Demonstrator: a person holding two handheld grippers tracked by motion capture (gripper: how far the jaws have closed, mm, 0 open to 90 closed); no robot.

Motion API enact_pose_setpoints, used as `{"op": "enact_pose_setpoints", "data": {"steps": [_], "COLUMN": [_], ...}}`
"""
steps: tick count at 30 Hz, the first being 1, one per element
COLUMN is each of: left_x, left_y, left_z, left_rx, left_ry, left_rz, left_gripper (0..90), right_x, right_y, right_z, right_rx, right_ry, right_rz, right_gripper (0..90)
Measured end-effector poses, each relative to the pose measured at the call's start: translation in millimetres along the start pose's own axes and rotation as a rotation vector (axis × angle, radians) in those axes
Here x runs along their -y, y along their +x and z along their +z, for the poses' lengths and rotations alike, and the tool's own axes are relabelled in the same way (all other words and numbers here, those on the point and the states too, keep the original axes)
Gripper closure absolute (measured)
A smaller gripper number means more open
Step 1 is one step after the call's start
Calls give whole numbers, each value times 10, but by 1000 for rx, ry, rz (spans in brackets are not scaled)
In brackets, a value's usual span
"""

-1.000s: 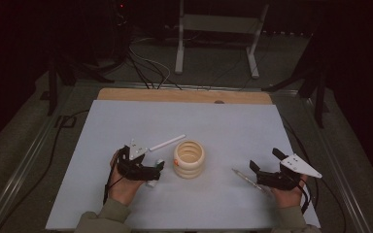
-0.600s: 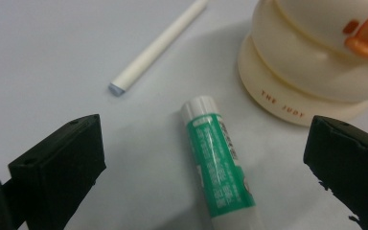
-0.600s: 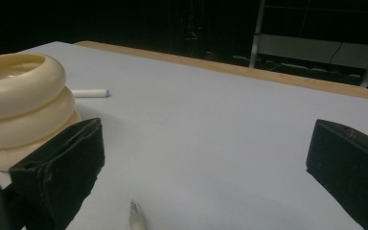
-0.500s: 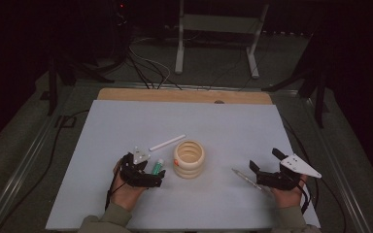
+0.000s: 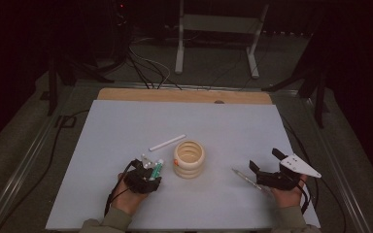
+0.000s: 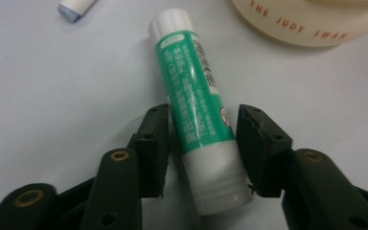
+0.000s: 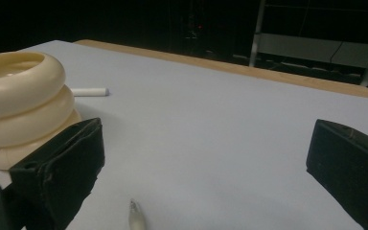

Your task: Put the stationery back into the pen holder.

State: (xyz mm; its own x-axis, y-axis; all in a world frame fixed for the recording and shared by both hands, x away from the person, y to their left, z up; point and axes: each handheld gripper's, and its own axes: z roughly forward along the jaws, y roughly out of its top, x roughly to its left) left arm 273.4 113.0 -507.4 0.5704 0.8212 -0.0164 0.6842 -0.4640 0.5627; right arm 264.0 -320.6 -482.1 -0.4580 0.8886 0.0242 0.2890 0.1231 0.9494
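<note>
A green and white glue stick lies on the white table sheet, just left of a cream ringed pot. My left gripper reaches over it from the near side. Its jaws have just been closing, and both pads now touch the tube's sides near its cap end. From above, the glue stick pokes out of the left gripper. My right gripper rests at the near right with its jaws wide open. A thin pen lies on the sheet just left of it, its tip low between the jaws.
A white stick lies behind the pot; one end of the stick lies beyond the glue stick. The pot stands left of the right gripper. A wooden strip edges the far side, with cables and a metal stand beyond.
The left gripper has sunk a little onto the glue stick and its jaws have come together around it. The right gripper has stayed where it was.
</note>
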Motion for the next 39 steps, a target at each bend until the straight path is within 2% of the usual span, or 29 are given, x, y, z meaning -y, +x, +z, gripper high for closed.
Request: {"op": "enact_pose_setpoints", "data": {"steps": [2,8,14,19,28,33,39], "left_x": [-12,-6,-7,-22,-75,-121,-186], "left_y": [29,78,143,169,163,195,226], "left_z": [-10,-10,-28,-77,-164,-247,-344], "left_rx": [-4,20,13,16,24,19,18], "left_ry": [11,1,-9,-33,-66,-110,-143], "left_rz": [-4,-24,-35,-31,1,23,31], "left_gripper": [657,662,663,663,663,663,663], "right_x": [1,1,1,3,3,3,4], "right_y": [0,-2,-2,-1,-2,-6,-7], "right_z": [0,0,3,6,4,3,3], "right_rx": [0,0,1,0,1,2,2], "right_ry": [1,-1,0,2,1,1,0], "right_rz": [0,-1,-1,-4,-4,-2,-6], "right_gripper": [0,0,0,0,0,0,0]}}
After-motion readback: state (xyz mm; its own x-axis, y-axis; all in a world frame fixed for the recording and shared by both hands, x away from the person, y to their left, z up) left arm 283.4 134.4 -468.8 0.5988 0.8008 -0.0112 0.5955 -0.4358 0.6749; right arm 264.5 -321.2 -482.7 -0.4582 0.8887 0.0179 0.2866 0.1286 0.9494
